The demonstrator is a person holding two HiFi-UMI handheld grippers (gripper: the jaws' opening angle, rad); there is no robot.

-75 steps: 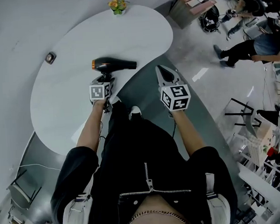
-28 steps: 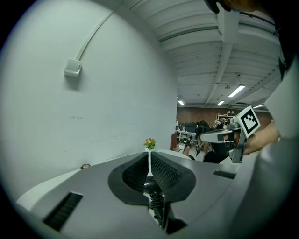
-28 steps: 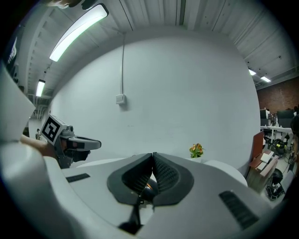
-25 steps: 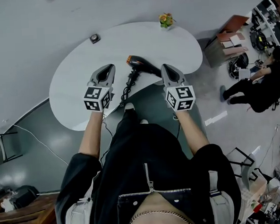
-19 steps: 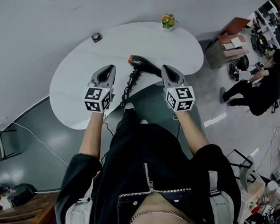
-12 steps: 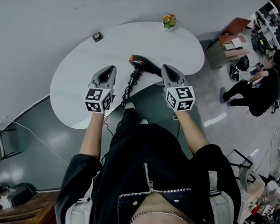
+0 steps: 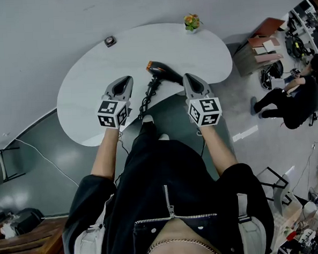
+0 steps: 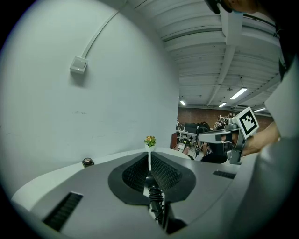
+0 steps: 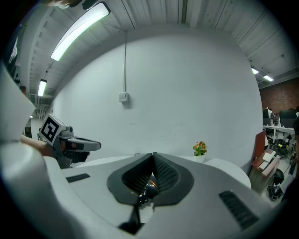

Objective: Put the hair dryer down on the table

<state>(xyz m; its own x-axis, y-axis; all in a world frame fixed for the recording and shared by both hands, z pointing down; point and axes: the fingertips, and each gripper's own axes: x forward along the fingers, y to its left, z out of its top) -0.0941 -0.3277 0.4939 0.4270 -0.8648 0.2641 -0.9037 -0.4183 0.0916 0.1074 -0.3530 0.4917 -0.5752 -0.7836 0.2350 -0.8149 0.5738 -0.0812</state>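
At the near edge of the white kidney-shaped table point(image 7: 91, 74), the black hair dryer point(image 7: 164, 73) with an orange rear ring is lying flat, its coiled cord point(image 7: 146, 100) trailing off that edge. The left gripper point(image 7: 125, 79) and right gripper point(image 7: 190, 77) are hovering over that edge on either side of it, jaws pressed together, gripping nothing.

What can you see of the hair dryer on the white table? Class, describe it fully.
The hair dryer is black, seemingly plastic, with an orange ring at its rear end. It lies flat on the white table, its barrel slanting toward the right tongs. A coiled black cord runs from it toward the table's near edge. Only the table bears it; the left tongs and the right tongs, both shut, hold nothing.
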